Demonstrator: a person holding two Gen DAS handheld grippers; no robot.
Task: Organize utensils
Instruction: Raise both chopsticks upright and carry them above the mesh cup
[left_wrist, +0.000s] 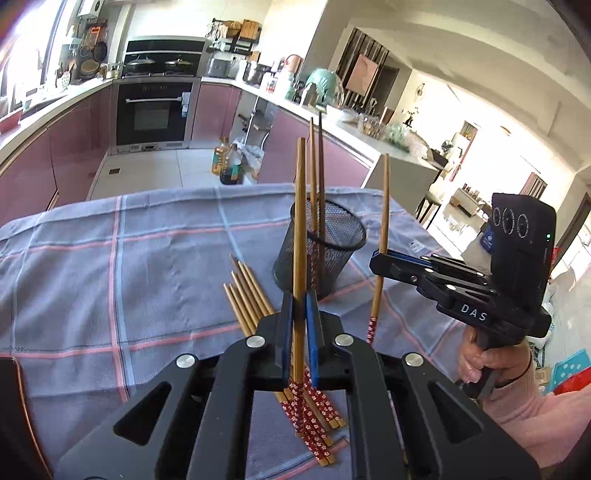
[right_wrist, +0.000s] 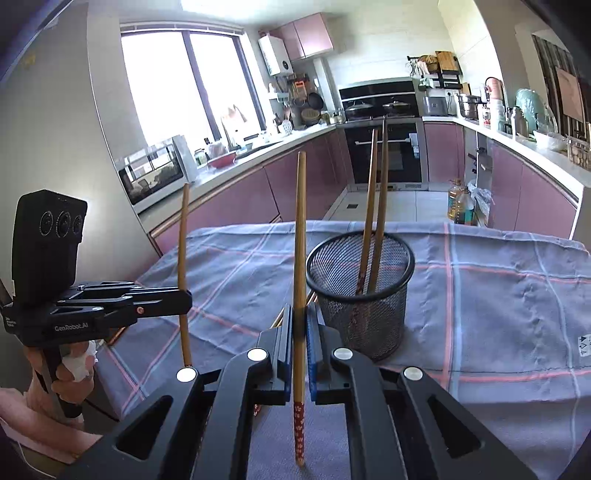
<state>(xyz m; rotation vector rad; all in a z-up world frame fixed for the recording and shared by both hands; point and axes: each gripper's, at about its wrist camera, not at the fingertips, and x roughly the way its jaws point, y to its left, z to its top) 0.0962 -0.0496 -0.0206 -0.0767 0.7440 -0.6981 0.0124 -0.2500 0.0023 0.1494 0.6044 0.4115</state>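
Chopstick (left_wrist: 300, 236) clamped in my left jaws, another (right_wrist: 300, 258) in my right; next, drop both into cup (right_wrist: 360, 295).

Tan chopsticks (left_wrist: 243, 295) with red flowered ends; black mesh cup (right_wrist: 364, 291) past the claw; grey-blue cloth (left_wrist: 147, 258) with pink checks.

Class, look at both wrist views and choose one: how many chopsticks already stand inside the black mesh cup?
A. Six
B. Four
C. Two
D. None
C: two chopsticks lean inside the mesh cup, while the left gripper and the right gripper each clamp one more chopstick upright outside it, and the rest lie in a bundle on the tablecloth.
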